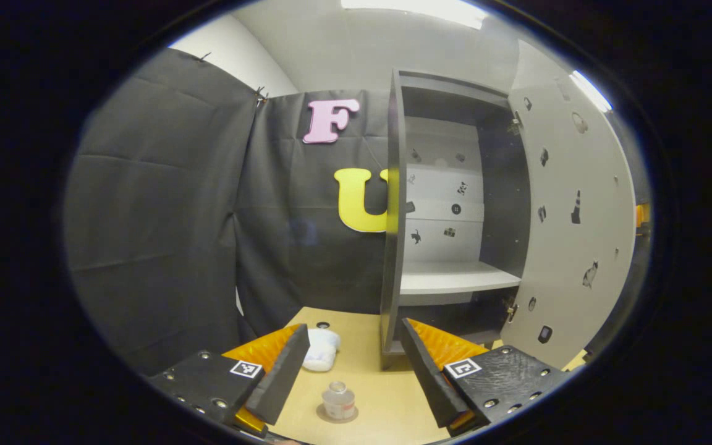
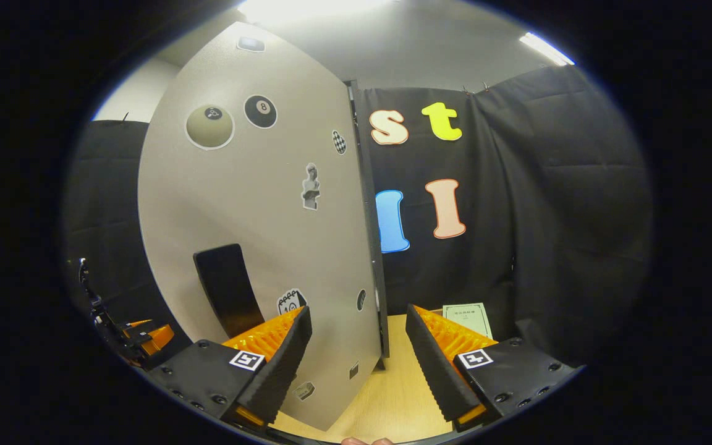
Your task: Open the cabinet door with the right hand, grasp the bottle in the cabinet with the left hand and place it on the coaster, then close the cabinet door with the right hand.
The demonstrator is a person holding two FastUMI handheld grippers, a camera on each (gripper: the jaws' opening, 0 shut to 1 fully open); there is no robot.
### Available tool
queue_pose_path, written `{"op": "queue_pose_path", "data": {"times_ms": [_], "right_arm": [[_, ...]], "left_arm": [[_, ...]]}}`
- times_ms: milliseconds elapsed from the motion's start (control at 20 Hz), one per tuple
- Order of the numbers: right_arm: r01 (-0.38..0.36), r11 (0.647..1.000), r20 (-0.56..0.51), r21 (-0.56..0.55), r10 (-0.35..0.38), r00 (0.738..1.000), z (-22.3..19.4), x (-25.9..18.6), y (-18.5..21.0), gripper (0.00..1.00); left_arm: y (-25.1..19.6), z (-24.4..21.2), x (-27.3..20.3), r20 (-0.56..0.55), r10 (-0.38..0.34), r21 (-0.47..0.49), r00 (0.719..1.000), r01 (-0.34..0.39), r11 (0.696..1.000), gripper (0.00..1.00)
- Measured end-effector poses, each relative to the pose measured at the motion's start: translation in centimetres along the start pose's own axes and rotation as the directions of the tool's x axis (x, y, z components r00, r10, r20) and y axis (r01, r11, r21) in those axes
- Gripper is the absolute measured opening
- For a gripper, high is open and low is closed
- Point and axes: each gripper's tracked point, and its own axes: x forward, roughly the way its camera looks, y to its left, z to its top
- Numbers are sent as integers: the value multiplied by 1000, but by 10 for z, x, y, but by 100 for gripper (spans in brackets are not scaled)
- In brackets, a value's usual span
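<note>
Left gripper [image 1: 350, 371] is spread wide, gripping nothing; the small clear bottle [image 1: 338, 400] stands on a coaster [image 1: 324, 415] between its fingers. Right gripper [image 2: 359, 358] gapes too, straddling the open cabinet door [image 2: 257, 235] edge without pinching it.

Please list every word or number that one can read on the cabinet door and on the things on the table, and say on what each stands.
"8": on the black ball sticker, high on the open cabinet door.
"10": probably, on the notepad sticker, low on the same door; it is small.
Sheet of paper on the table: print too small to read.
Bottle: too blurred to read anything.
</note>
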Motion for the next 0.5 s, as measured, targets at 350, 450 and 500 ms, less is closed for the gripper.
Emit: {"op": "queue_pose_path", "data": {"times_ms": [350,450,500], "right_arm": [[11,997,-2,79,-11,1000,-11,15,38,98],[5,997,-4,82,-5,1000,-14,25,55,97],[1,997,-6,78,-1,1000,-14,28,64,97]], "left_arm": [[31,-2,23,-2,-32,-34,999,32,999,91],[37,-1,28,-2,-45,-46,999,45,998,89],[41,-1,32,-1,-46,-46,999,46,998,89]]}}
